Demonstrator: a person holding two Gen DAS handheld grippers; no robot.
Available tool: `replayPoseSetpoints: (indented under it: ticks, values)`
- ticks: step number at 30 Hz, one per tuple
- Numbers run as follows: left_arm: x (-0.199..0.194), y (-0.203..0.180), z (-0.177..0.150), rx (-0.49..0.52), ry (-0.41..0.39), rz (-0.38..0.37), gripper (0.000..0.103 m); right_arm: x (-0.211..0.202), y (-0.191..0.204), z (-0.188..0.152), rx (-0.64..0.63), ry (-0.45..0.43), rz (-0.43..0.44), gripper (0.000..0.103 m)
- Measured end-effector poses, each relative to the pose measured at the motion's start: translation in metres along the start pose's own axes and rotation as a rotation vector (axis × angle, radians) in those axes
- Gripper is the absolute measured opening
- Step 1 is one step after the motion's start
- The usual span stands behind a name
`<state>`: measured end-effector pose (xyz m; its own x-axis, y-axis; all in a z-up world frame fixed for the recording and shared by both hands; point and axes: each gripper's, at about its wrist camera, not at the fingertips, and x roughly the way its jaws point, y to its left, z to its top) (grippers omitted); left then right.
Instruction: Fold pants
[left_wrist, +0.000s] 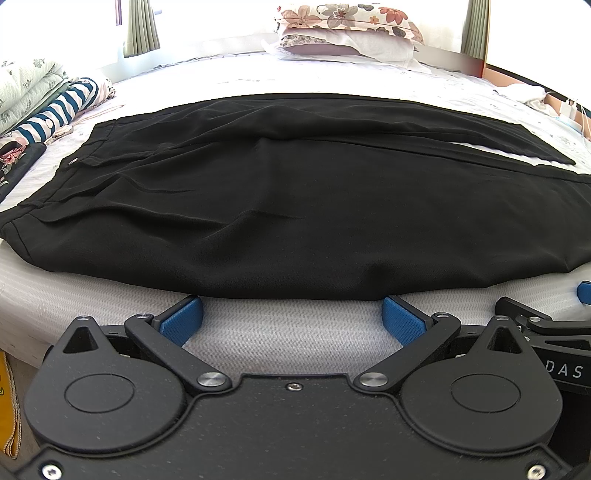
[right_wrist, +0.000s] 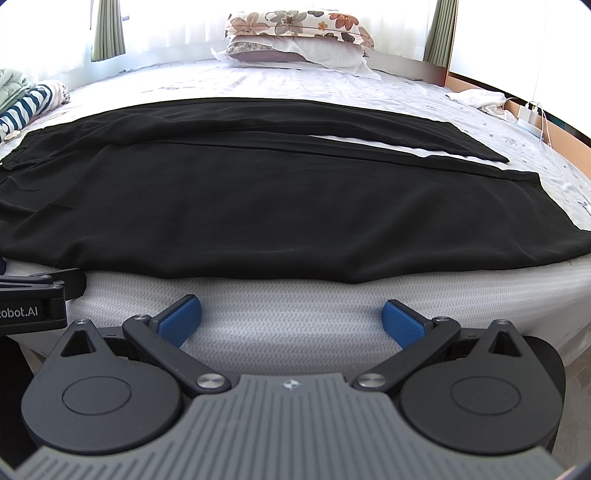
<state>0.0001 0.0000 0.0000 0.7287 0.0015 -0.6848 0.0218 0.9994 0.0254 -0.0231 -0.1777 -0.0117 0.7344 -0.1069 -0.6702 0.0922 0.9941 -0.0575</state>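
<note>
Black pants (left_wrist: 295, 206) spread flat across mid-frame on the bed (left_wrist: 288, 332), left gripper (left_wrist: 291, 317) and right gripper (right_wrist: 291, 317) low in frame — both spread wide, holding nothing, floral pillow (left_wrist: 347, 18) at top

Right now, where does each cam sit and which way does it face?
Left wrist: on the left hand-held gripper, open, aimed down across the bed edge at the black pants; right gripper's side shows at right.
Right wrist: on the right hand-held gripper, open, same aim; left gripper shows at left.
Shared: pants, floral pillow, mattress.
</note>
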Motion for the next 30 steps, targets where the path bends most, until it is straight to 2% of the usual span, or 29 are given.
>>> replayPoseSetpoints:
  ticks: [8,12,14,15,16,17,19,21,22,24,26,30]
  values:
    - [-0.001,-0.002,0.001,-0.007,-0.012,0.015,0.103,-0.003,-0.004,-0.004,0.023,-0.033,0.011,0.103]
    - [-0.002,-0.003,0.003,-0.049,-0.006,-0.006,0.103,-0.007,-0.006,-0.007,0.015,-0.070,0.020,0.103]
    - [-0.008,0.007,0.008,-0.067,-0.016,0.015,0.102,-0.013,-0.007,-0.003,0.016,-0.051,0.023,0.103]
    - [-0.011,0.013,0.010,-0.090,-0.033,0.019,0.096,-0.016,-0.007,0.002,0.027,-0.043,0.033,0.103]
    - [-0.016,0.022,0.011,-0.119,-0.048,0.016,0.086,-0.020,-0.009,0.006,0.048,-0.048,0.051,0.103]
    - [-0.019,0.035,0.012,-0.153,-0.058,0.014,0.081,-0.022,-0.011,0.008,0.065,-0.066,0.075,0.103]
    - [-0.022,0.053,0.018,-0.224,-0.066,0.021,0.063,-0.028,-0.010,0.014,0.085,-0.110,0.113,0.103]
    - [-0.024,0.071,0.023,-0.279,-0.091,0.042,0.052,-0.029,-0.005,0.019,0.084,-0.146,0.132,0.103]
    - [-0.026,0.080,0.026,-0.300,-0.107,0.067,0.047,-0.028,-0.002,0.021,0.081,-0.162,0.146,0.103]
    - [-0.025,0.098,0.029,-0.325,-0.132,0.124,0.046,-0.025,0.002,0.024,0.077,-0.177,0.176,0.101]
    - [-0.020,0.114,0.033,-0.346,-0.147,0.177,0.041,-0.022,0.006,0.025,0.073,-0.196,0.211,0.095]
    - [-0.004,0.141,0.039,-0.361,-0.159,0.265,0.026,-0.012,0.013,0.023,0.060,-0.251,0.317,0.088]
